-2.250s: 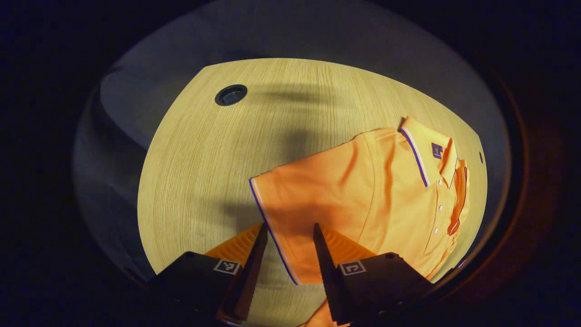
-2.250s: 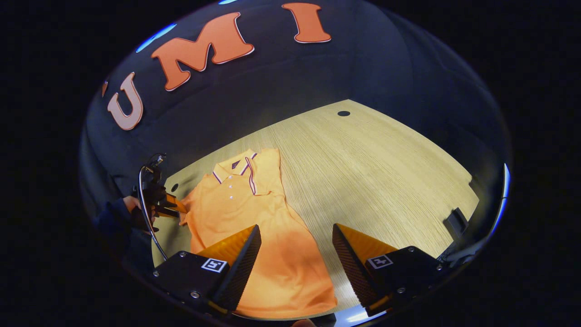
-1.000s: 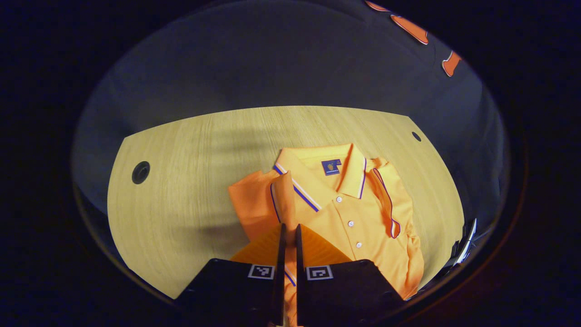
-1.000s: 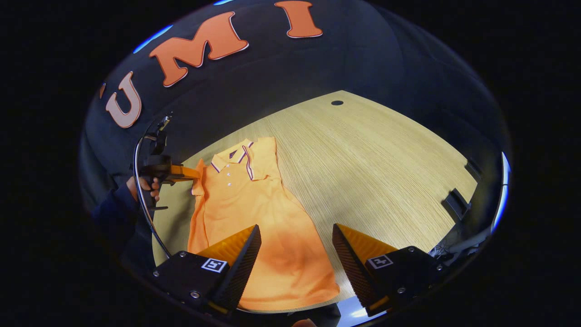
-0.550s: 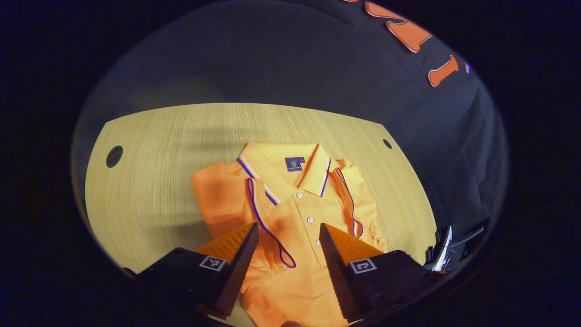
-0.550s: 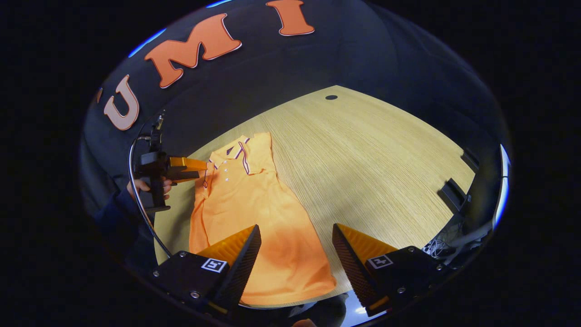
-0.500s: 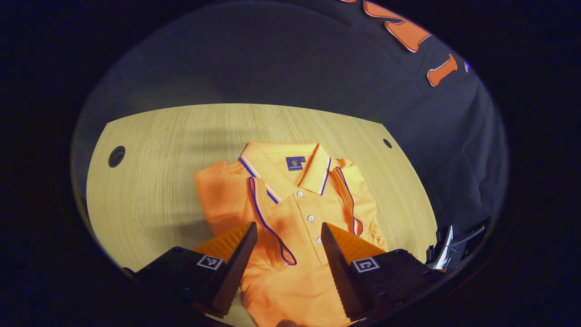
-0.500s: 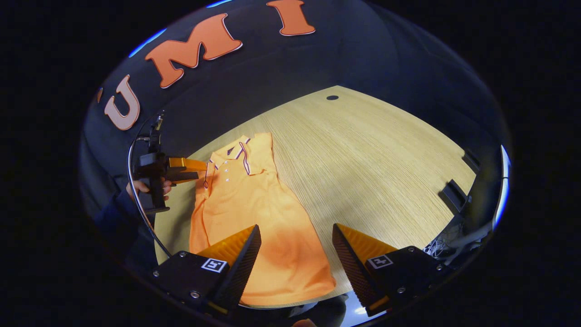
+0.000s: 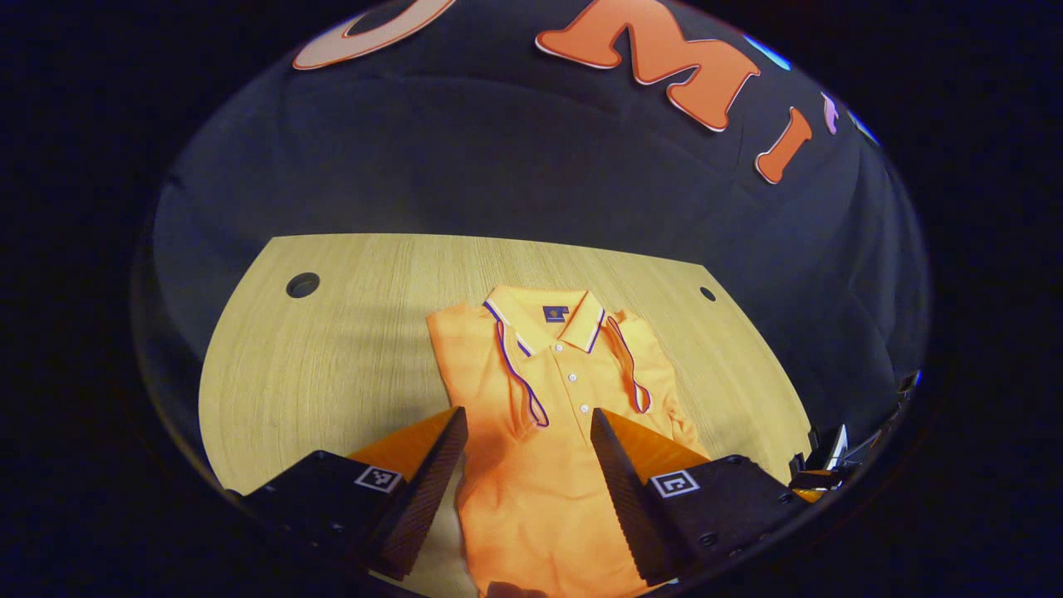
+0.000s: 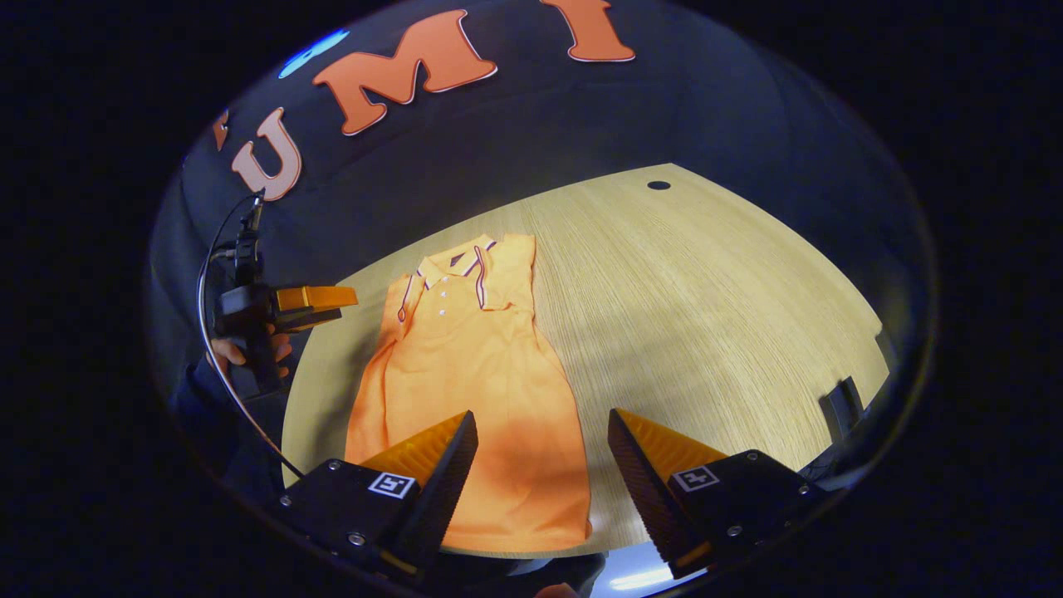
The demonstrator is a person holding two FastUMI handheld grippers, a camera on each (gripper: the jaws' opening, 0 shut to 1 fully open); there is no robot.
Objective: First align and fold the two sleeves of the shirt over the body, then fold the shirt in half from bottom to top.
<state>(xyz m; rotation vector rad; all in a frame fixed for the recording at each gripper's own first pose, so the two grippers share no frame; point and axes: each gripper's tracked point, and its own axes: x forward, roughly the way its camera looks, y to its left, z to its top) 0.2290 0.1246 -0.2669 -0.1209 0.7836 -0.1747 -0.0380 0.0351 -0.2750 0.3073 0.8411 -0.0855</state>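
An orange polo shirt [image 9: 548, 415] lies flat on the wooden table [image 9: 332, 365], collar at the far end. Its two sleeves [image 9: 519, 378] [image 9: 638, 370], edged with blue and white piping, are folded in over the chest. My left gripper [image 9: 527, 415] hovers open above the shirt's middle, holding nothing. In the right gripper view the shirt [image 10: 473, 374] runs lengthwise, hem nearest. My right gripper [image 10: 542, 415] is open above the hem. The left gripper [image 10: 345, 301] shows there too, held by a hand [image 10: 249, 353] off the shirt's left shoulder, clear of the cloth.
The table has round cable holes [image 9: 303, 285] [image 9: 707, 293] near its far corners. A dark bracket [image 10: 845, 403] sits at the table's right edge. Bare wood [image 10: 706, 291] stretches to the right of the shirt. The black booth wall stands behind the table.
The left gripper took hold of the left sleeve, carried it over the chest, opened and let it go, then drew back and up. The right gripper stayed open over the hem.
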